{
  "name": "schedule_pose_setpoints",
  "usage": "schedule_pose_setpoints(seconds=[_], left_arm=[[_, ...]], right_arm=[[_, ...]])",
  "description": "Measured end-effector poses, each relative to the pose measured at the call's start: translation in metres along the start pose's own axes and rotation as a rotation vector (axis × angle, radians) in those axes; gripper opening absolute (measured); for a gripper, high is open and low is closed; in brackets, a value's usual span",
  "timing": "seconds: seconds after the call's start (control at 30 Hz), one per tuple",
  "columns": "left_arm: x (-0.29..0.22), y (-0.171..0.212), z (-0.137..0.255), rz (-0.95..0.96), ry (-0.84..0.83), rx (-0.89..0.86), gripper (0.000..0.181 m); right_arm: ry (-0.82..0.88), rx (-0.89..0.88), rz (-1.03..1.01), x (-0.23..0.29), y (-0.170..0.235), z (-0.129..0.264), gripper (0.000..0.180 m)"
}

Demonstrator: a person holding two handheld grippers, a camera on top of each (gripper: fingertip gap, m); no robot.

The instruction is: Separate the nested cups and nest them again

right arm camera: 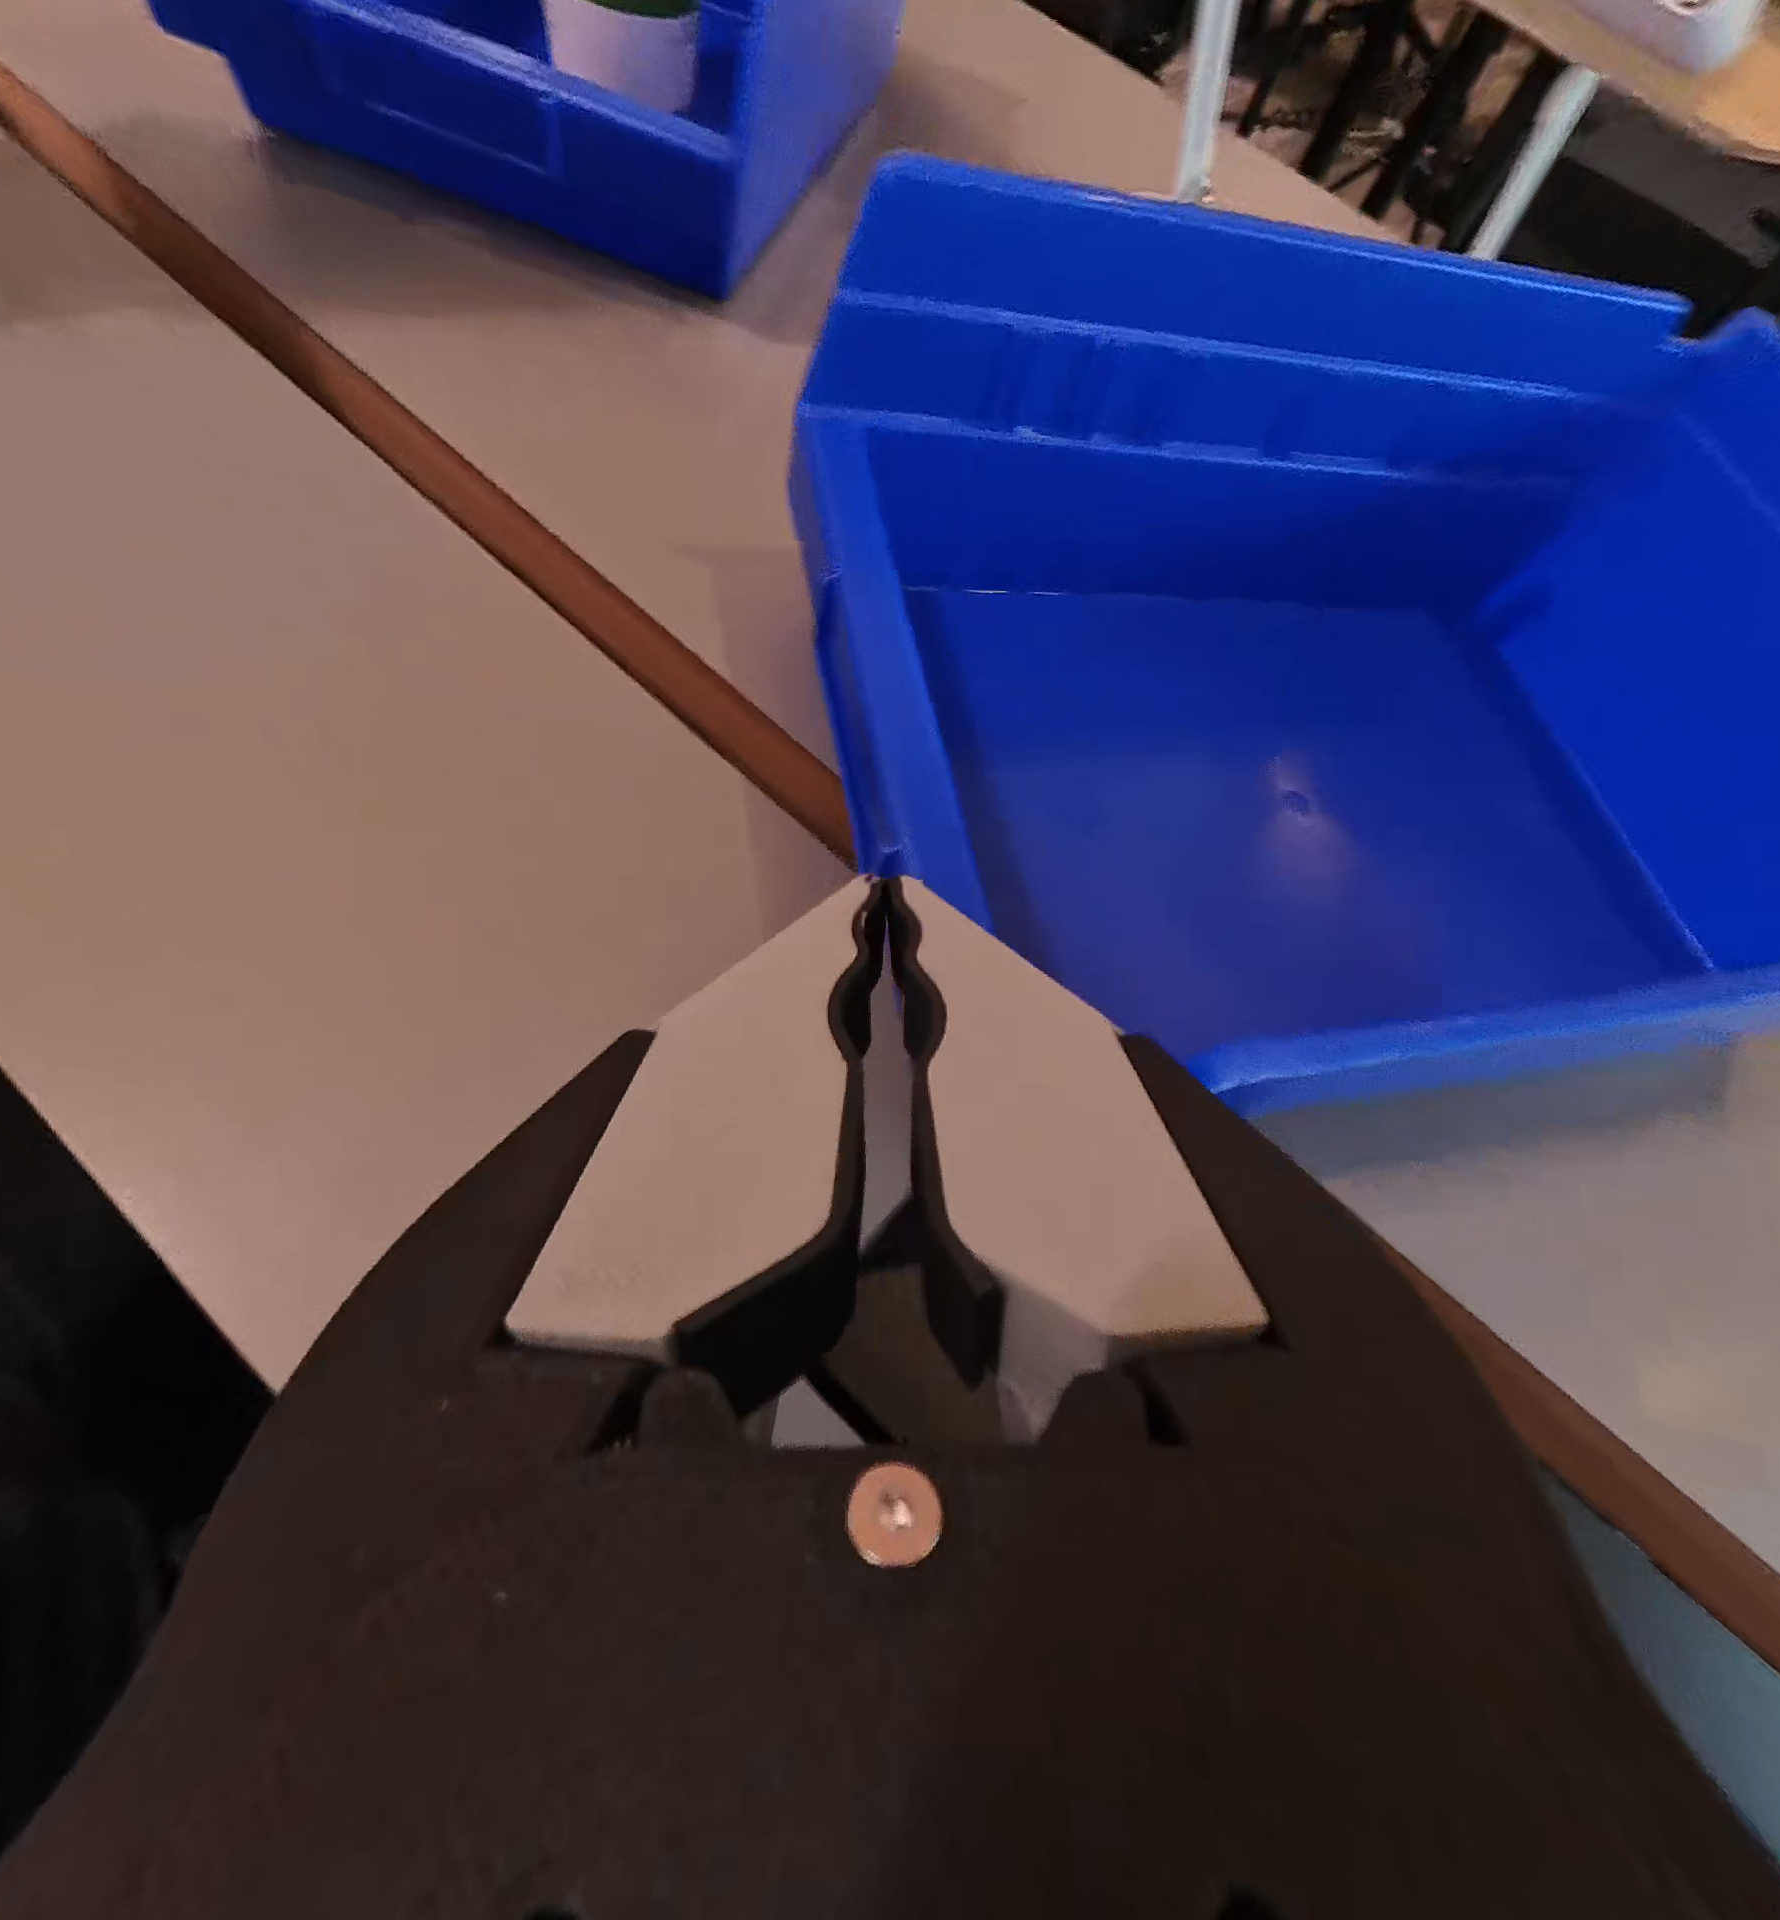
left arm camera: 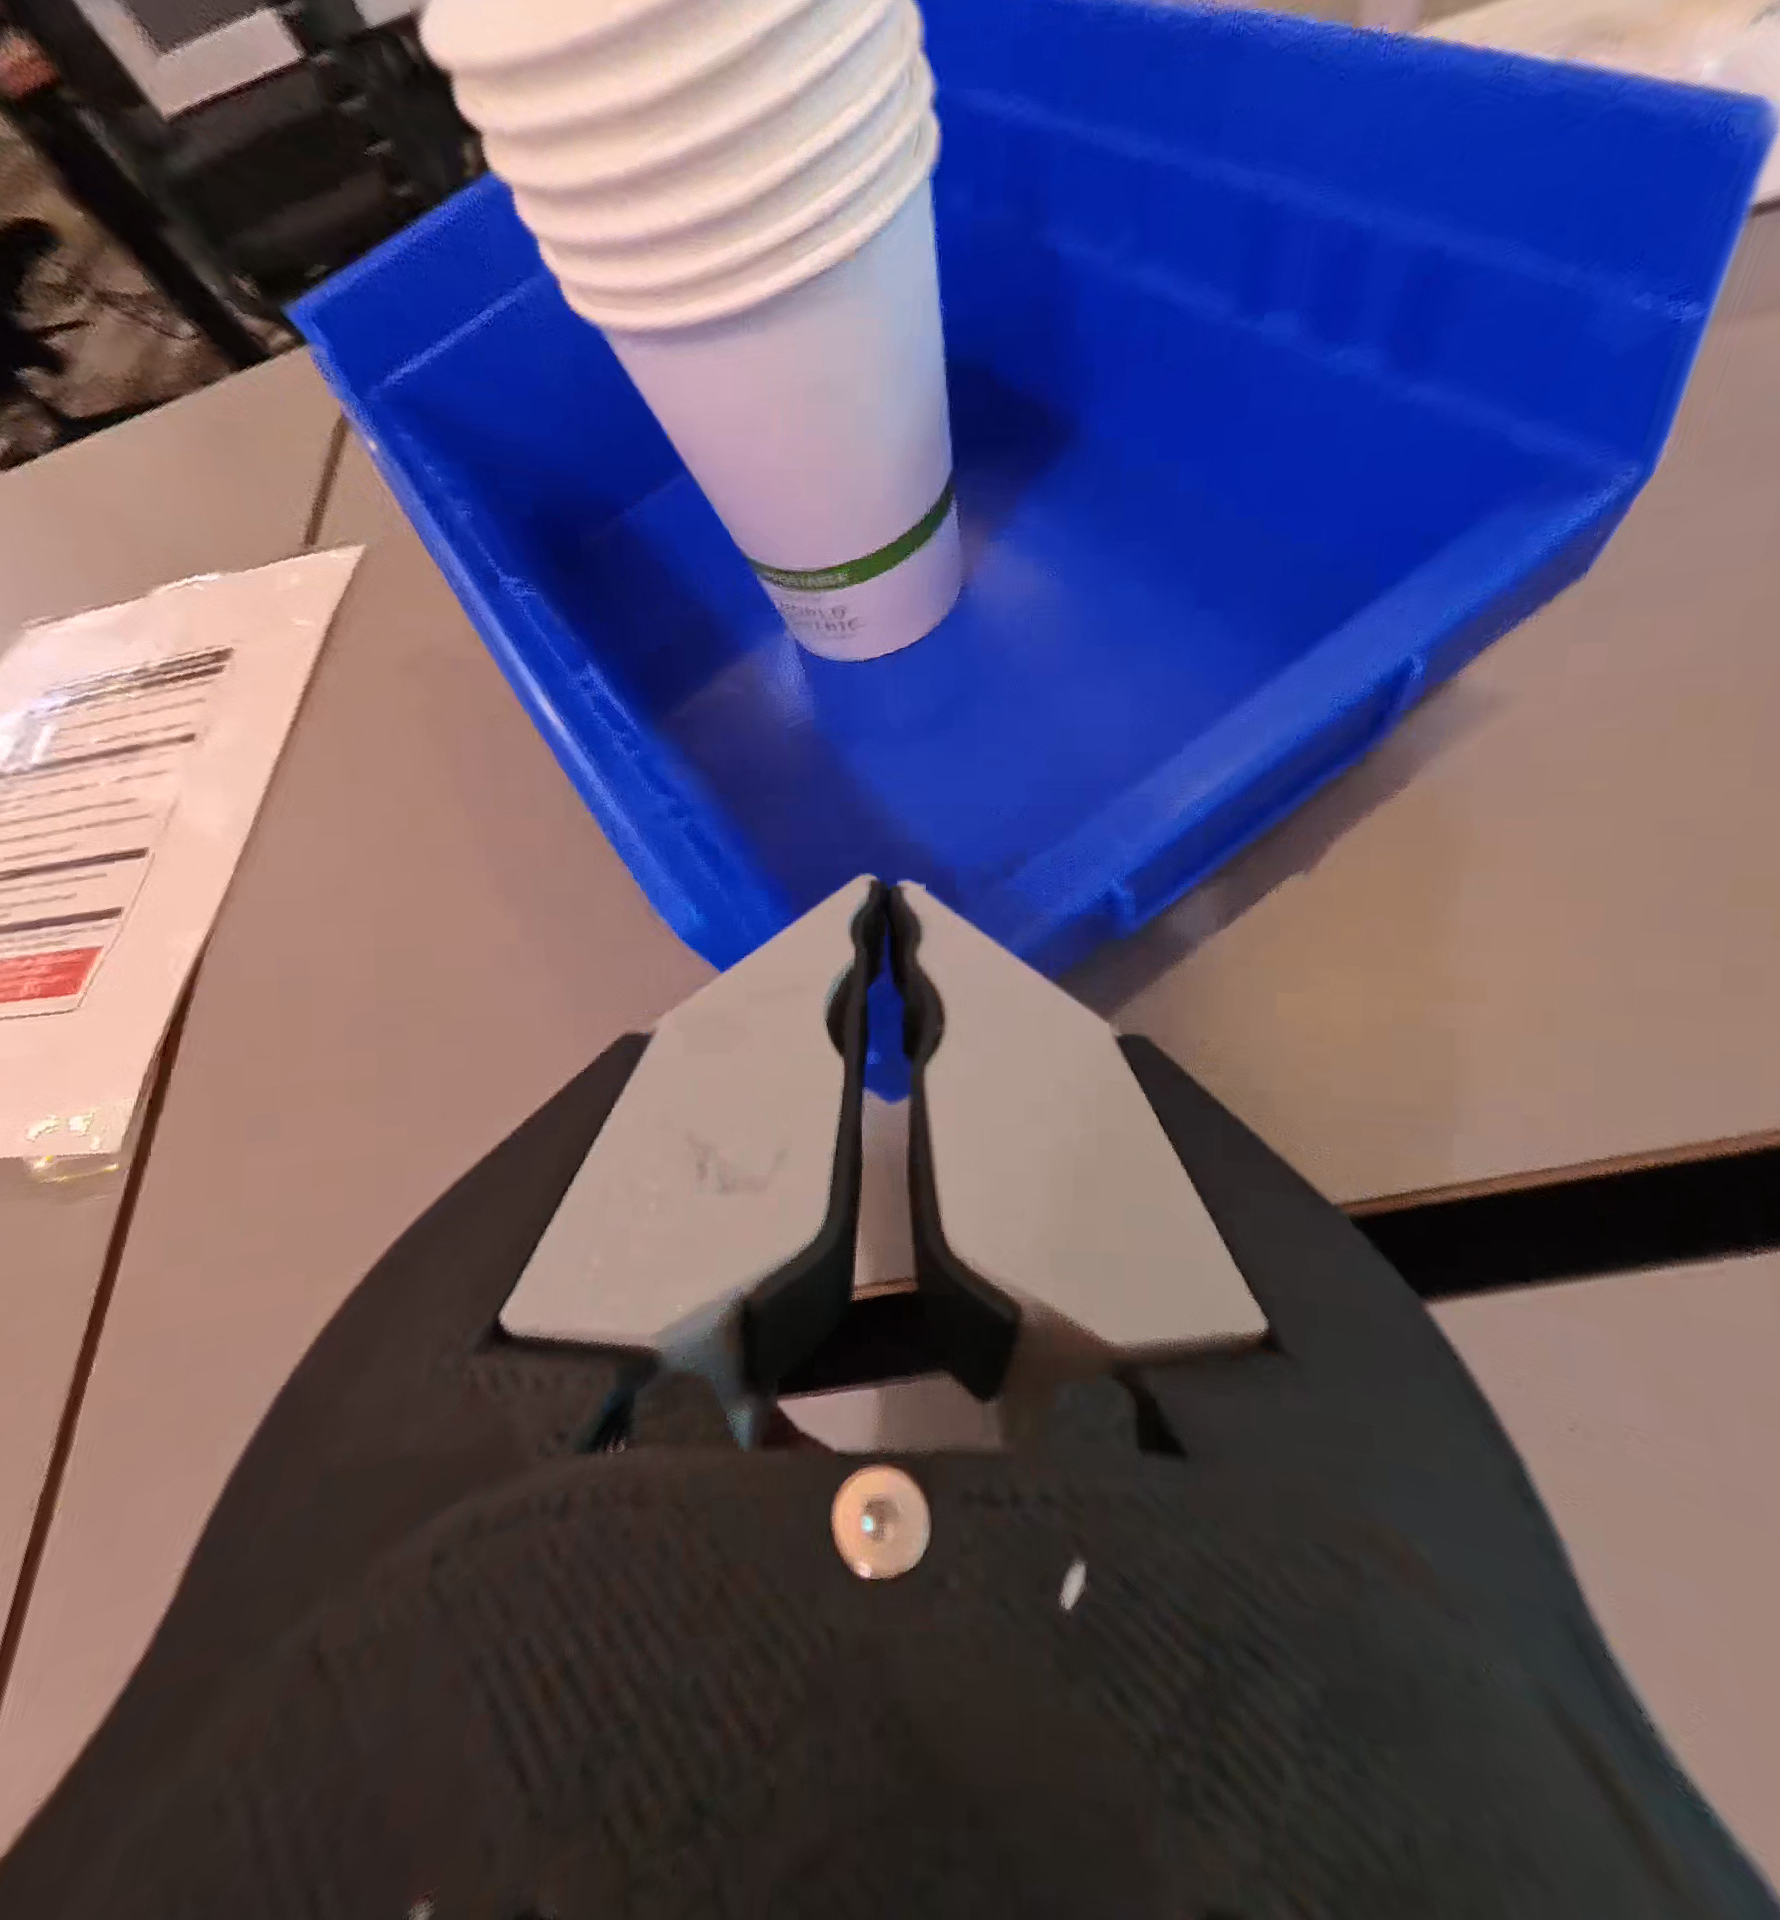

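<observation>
Nested cups (left arm camera: 761, 312) upright in blue bin (left arm camera: 1281, 436), beyond left gripper's (left arm camera: 887, 896) pressed-together fingers.

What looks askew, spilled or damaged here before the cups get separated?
Nothing stands out. The nested cup stack stands in the blue bin; its lean may be lens distortion. The second blue bin sits empty, with a faint mark on its floor. Left gripper and right gripper are shut, holding nothing.
</observation>
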State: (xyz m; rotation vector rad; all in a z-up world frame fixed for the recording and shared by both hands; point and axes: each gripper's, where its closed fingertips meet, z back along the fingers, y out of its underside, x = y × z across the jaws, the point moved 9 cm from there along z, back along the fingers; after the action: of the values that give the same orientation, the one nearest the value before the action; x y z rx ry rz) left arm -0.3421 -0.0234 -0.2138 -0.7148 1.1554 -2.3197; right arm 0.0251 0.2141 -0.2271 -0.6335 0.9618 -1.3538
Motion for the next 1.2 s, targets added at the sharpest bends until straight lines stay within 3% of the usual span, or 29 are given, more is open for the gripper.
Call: schedule_pose_setpoints(seconds=[0.3, 0.43, 0.5, 0.6, 0.67, 0.9, 1.03, 1.13, 1.2], left_arm=[[0.07, 0.019, -0.007, -0.001, -0.218, 0.058, 0.0], [0.086, 0.016, 0.009, 0.097, -0.149, 0.023, 0.007], [0.075, 0.008, 0.022, 0.116, -0.021, -0.054, 0.016], [0.045, -0.003, 0.036, 0.149, 0.253, -0.111, 0.045], [0.027, -0.008, 0.04, 0.135, 0.337, -0.107, 0.05], [-0.019, -0.015, 0.03, -0.017, 0.268, -0.114, 0.05], [-0.011, -0.023, 0.023, 0.019, 0.193, -0.141, 0.037], [-0.005, -0.028, 0.01, 0.009, 0.154, -0.092, 0.032], [-0.002, -0.03, -0.002, -0.018, 0.109, -0.03, 0.02]], right_arm=[[0.263, 0.096, -0.086, -0.116, 0.032, 0.011, 0.0], [0.238, 0.042, -0.158, -0.132, 0.027, 0.018, 0.0], [0.211, -0.004, -0.15, -0.128, 0.019, 0.021, 0.0], [0.106, -0.074, -0.175, -0.114, 0.008, 0.018, 0.0], [0.053, -0.125, -0.203, -0.107, 0.001, 0.014, 0.0], [-0.085, -0.189, -0.252, -0.073, -0.015, -0.013, 0.014], [-0.183, -0.263, -0.162, -0.04, -0.022, -0.009, 0.0], [-0.287, -0.214, -0.098, -0.017, -0.023, -0.013, 0.0], [-0.295, -0.133, -0.049, -0.009, -0.02, -0.022, 0.0]])
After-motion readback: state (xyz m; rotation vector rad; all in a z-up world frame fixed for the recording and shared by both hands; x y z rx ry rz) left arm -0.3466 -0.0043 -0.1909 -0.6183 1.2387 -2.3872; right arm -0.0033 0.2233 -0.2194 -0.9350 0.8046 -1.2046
